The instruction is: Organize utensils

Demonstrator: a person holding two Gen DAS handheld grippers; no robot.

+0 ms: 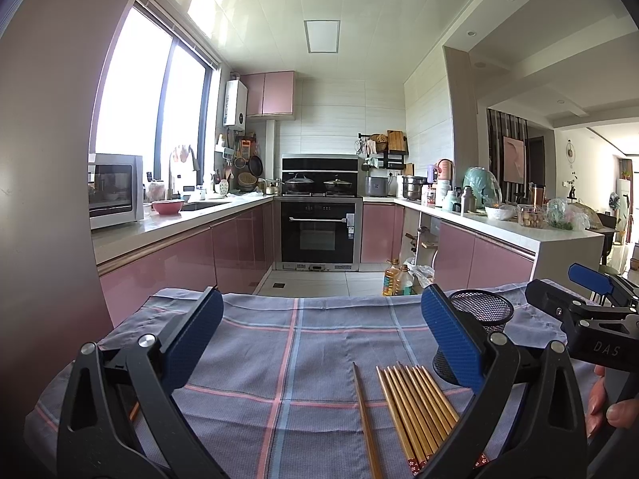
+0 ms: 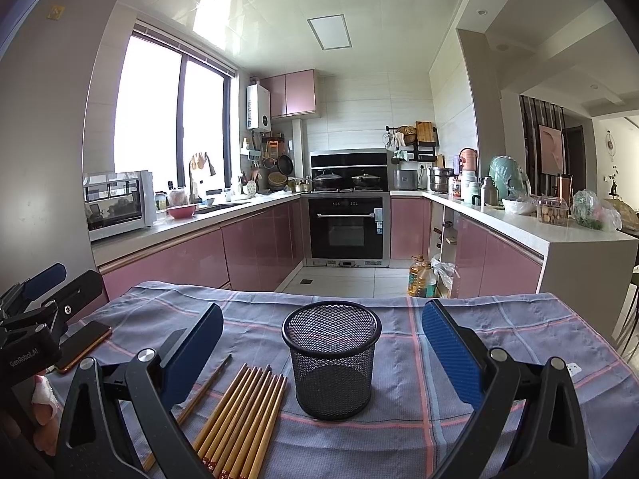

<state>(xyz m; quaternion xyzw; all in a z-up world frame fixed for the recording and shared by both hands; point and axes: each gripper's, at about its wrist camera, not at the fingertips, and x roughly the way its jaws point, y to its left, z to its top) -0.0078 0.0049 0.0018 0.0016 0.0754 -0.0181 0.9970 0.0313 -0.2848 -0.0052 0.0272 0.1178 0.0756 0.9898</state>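
The chopsticks point(image 2: 243, 419) are lying in a tight row on the desk point(image 2: 499, 339) toward its near edge, long axes running from that edge away toward the far one, one stray stick just to their left, and the mesh cup point(image 2: 332, 359) is standing upright just to their right, apart from them. The left gripper point(image 1: 319, 343) is hovering released and empty with the row below its right finger, while the right gripper point(image 2: 321, 355), also released and empty, is framing the cup, so the left one seems nearer the sticks. Open cloth is lying all around, with a phone point(image 2: 84, 345) resting near the desk's left edge.
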